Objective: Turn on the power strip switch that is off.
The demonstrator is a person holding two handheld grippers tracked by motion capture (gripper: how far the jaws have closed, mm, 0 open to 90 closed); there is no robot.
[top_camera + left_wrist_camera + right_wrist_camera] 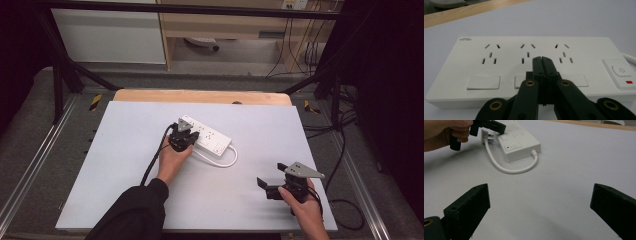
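Two claws are at work over a pale grey sheet on the bench. Left claw point(181, 141), held in the person's left hand point(172, 161), has its black jaws pressed flat together with nothing between them; in the left gripper view the joined tips point(541, 60) lie on or just over the face of the white power strip point(531, 67), near its middle socket, and whether they actually touch cannot be told. That strip point(206, 136) lies near the middle of the sheet, angled, with three socket groups in a row, and at one end a power button point(621, 70) with a small red mark beside it. Its white cord point(220, 161) loops from the switch end across the sheet and back toward the left claw, where the right gripper view shows a white plug point(487, 137) lying just beside the strip under that claw.

Right claw point(271, 181), in the person's right hand point(306, 210), sits well apart from the strip near the front right corner of the sheet. Its jaws are spread wide and hold nothing, with bare sheet between them.

Beyond the sheet point(130, 165) a strip of wooden bench edge point(200, 96) shows at the far side. Black frame legs stand at both far corners, cables hang at the back right, and a wooden cabinet stands behind.
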